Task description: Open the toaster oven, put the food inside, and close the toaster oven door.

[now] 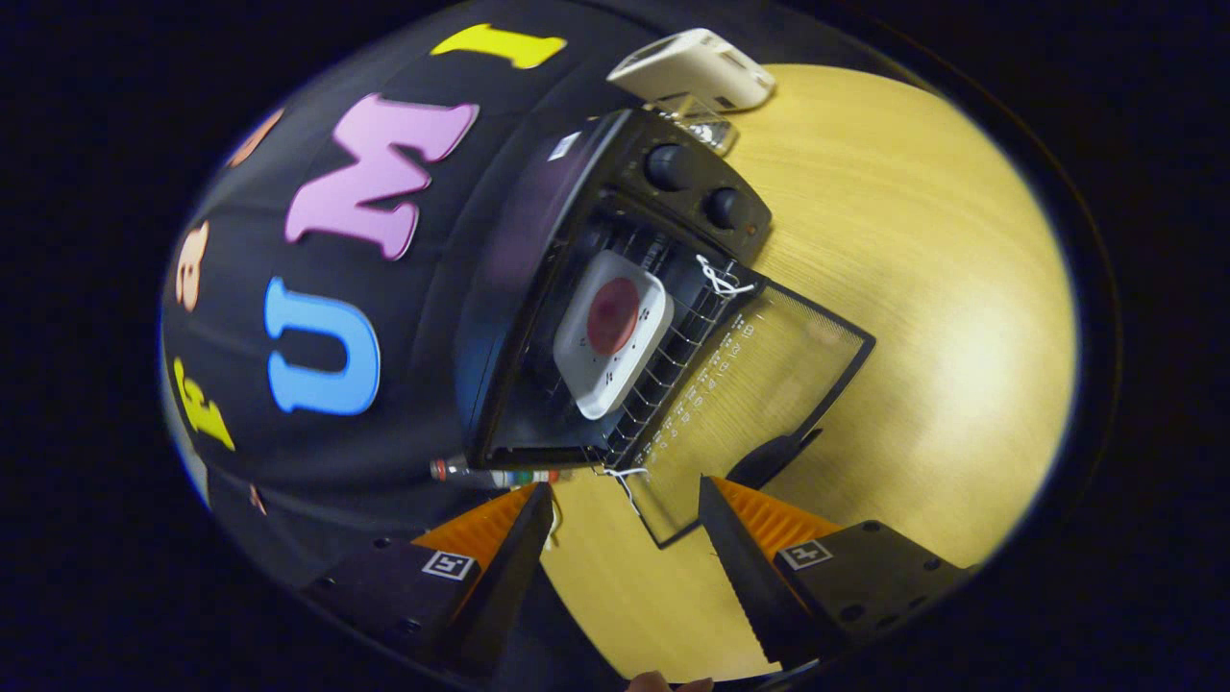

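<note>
The black toaster oven (538, 259) stands on the wooden table with its glass door (759, 404) folded down flat toward me. On the wire rack inside rests a white square plate (577, 360) carrying a round red piece of food (613, 315). My gripper (625, 495) is open with nothing between its fingers. It hovers just short of the door's near corner. The door's dark handle (769, 459) lies close ahead of one fingertip (709, 488). The view is strongly tilted.
Two control knobs (692, 187) sit on the oven's panel. A white box (697, 67) and a clear item lie on the table beyond the oven. A marker pen (490, 474) lies beside the oven's side. White strings (721, 279) hang at the door's hinges.
</note>
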Action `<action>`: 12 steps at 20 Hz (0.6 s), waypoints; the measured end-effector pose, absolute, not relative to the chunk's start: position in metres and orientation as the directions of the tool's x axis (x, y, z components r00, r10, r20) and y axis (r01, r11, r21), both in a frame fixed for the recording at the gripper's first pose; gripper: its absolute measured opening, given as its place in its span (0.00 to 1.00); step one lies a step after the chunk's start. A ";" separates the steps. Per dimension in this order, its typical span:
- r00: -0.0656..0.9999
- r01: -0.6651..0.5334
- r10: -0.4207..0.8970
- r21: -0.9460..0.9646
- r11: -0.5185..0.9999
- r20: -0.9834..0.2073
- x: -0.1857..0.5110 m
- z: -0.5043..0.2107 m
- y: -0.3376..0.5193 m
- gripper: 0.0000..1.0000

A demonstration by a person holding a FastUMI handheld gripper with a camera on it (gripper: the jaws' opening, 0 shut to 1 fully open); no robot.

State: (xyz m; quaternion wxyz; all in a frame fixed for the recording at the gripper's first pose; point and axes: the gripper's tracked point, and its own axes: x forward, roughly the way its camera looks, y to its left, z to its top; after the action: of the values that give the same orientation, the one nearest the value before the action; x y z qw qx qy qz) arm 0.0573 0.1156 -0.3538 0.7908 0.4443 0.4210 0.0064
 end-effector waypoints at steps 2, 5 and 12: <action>0.623 0.254 0.335 0.588 0.768 -0.707 0.039 -0.363 0.108 0.98; 0.568 0.082 0.232 0.335 0.939 -0.790 0.019 -0.396 0.094 0.99; 0.426 -0.134 0.133 0.083 0.988 -0.895 0.000 -0.479 0.114 1.00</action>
State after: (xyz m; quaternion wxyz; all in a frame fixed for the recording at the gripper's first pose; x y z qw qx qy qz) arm -0.0001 0.1140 -0.4788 0.8445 -0.0002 0.5298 0.0789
